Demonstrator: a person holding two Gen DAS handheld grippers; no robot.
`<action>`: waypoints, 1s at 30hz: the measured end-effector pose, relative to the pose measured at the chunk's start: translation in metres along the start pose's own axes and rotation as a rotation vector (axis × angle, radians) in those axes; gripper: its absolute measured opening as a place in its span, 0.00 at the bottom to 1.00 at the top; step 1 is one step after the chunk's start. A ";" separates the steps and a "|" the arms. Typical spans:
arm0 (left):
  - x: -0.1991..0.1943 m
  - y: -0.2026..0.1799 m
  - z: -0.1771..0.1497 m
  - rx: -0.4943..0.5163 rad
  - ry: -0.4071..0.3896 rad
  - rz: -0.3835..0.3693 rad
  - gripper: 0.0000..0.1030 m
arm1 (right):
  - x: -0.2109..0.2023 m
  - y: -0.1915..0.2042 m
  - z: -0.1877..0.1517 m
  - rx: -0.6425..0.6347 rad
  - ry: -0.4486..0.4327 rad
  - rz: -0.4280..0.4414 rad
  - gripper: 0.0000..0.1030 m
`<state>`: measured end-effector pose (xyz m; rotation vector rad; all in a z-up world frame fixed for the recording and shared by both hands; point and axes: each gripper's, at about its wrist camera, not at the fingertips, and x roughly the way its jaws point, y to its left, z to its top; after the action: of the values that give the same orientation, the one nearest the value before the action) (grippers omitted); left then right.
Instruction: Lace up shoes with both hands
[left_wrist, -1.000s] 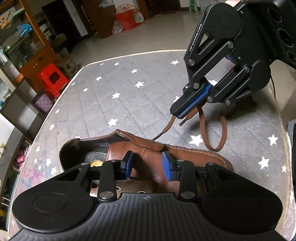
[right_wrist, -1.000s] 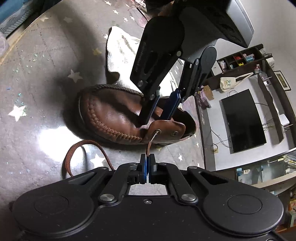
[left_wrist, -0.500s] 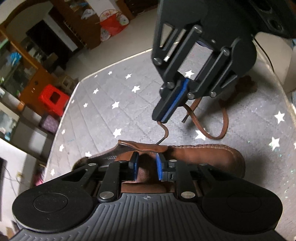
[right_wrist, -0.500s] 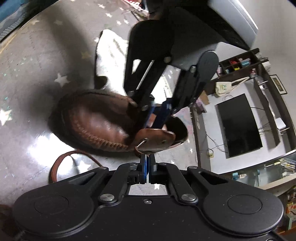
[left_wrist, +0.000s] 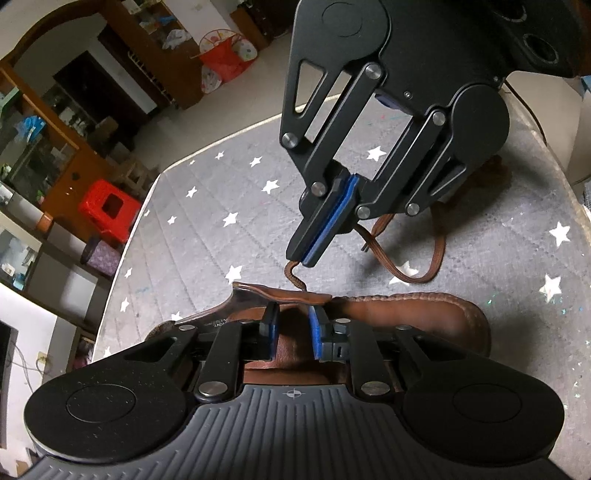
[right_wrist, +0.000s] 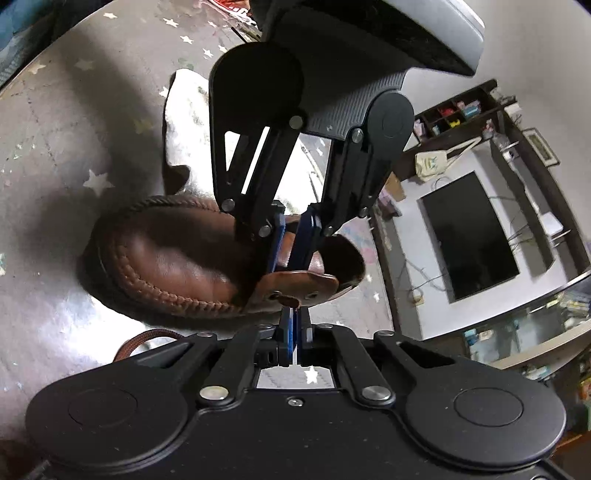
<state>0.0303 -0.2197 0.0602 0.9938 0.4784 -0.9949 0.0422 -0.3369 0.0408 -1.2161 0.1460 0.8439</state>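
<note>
A brown leather shoe (left_wrist: 424, 314) (right_wrist: 177, 266) lies on a grey cloth with white stars (left_wrist: 221, 192). My left gripper (left_wrist: 291, 332) (right_wrist: 291, 240) stands over the shoe's opening. Its jaws are closing and the blue pads touch both sides of the tongue (left_wrist: 291, 347). My right gripper (left_wrist: 301, 258) (right_wrist: 293, 325) is shut on the end of the brown lace (left_wrist: 293, 275) (right_wrist: 290, 301), right at an eyelet in the side flap (right_wrist: 295, 284). The rest of the lace loops on the cloth behind the shoe (left_wrist: 436, 258) (right_wrist: 140, 338).
The cloth's edge (left_wrist: 147, 206) runs along the left, with a red stool (left_wrist: 107, 206) and wooden cabinets on the floor beyond. A dark television (right_wrist: 469, 236) and shelves stand past the shoe in the right wrist view. A bright pale patch (right_wrist: 184, 103) lies on the cloth behind the shoe.
The left jaws have narrowed from wide apart onto the tongue. The right gripper has come down close to the eyelet flap, shortening the free lace. Both views have rolled a little.
</note>
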 end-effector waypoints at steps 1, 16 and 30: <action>0.001 -0.002 0.000 0.000 -0.002 0.005 0.10 | 0.000 -0.001 0.000 0.006 0.003 0.004 0.02; -0.008 -0.018 -0.008 -0.299 -0.041 0.236 0.00 | -0.012 0.005 0.009 0.045 0.009 -0.031 0.18; -0.027 -0.030 -0.009 -0.236 -0.035 0.290 0.00 | -0.005 0.001 0.018 0.156 0.055 -0.025 0.18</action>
<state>-0.0085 -0.2041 0.0615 0.8051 0.3992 -0.6772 0.0324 -0.3232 0.0498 -1.0928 0.2366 0.7629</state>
